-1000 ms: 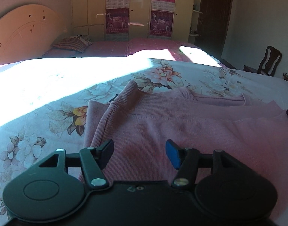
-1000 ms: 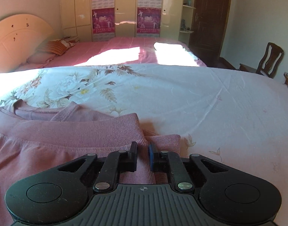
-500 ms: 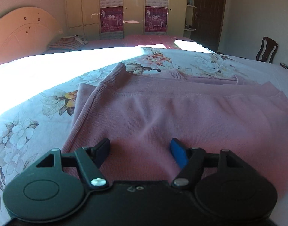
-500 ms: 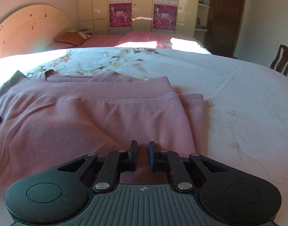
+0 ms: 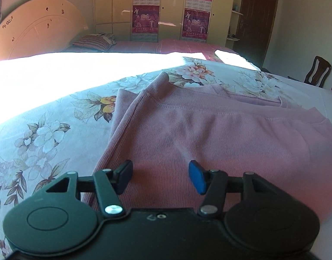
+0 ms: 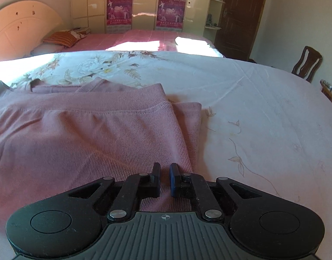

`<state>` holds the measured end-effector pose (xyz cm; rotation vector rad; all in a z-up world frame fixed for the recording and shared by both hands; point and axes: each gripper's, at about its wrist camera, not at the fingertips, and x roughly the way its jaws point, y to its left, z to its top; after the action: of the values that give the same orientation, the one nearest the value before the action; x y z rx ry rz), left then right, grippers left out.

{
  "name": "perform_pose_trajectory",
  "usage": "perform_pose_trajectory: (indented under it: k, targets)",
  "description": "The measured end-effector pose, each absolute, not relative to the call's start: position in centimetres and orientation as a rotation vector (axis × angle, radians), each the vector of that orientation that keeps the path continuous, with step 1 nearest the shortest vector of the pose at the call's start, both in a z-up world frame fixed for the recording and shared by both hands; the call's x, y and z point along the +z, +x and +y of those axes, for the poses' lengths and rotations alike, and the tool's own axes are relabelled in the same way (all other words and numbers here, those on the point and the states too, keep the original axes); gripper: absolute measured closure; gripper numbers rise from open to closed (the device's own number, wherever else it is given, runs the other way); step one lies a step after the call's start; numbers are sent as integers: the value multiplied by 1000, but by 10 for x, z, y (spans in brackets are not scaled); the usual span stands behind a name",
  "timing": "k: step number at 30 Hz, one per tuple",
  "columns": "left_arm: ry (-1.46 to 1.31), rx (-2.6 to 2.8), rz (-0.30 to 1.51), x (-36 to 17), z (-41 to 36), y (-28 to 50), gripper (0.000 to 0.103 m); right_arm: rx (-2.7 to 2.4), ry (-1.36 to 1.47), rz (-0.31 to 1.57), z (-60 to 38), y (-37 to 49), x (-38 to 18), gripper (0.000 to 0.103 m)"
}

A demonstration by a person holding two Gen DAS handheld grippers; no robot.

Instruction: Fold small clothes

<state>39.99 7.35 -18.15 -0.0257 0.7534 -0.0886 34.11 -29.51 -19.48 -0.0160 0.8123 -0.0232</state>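
A pink knit sweater (image 5: 209, 134) lies folded on the floral bedsheet (image 5: 46, 130), its upper layer doubled over the lower one. My left gripper (image 5: 160, 177) is open and empty, above the sweater's near left part. In the right wrist view the sweater (image 6: 90, 134) fills the left half, its right edge stepped in two layers. My right gripper (image 6: 165, 178) hovers over the sweater's near right corner, its jaws almost together with a narrow gap and nothing between them.
The bed's plain sheet (image 6: 263, 119) stretches to the right of the sweater. A second bed with a striped pillow (image 5: 94, 42), a curved headboard (image 5: 35, 34), wardrobes with posters (image 5: 146, 10), a dark door (image 6: 239, 17) and a wooden chair (image 6: 306, 65) stand behind.
Both grippers pulled back toward the sweater's near edge and rose a little. The right gripper, closed at the far fold a second ago, now holds nothing. The sweater stayed folded.
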Motion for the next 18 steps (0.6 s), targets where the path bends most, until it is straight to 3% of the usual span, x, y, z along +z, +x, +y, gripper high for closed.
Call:
perform_pose_trajectory:
  k: [5, 14, 18]
  targets:
    - [-40, -202, 717, -157, 35, 397, 38, 134, 6, 761, -244, 338, -176, 96]
    - [7, -240, 825, -182, -26, 420, 34, 236, -8, 780, -176, 363, -186, 96]
    - [13, -203, 828, -192, -19, 420, 21, 202, -37, 793, -188, 364, -203, 96]
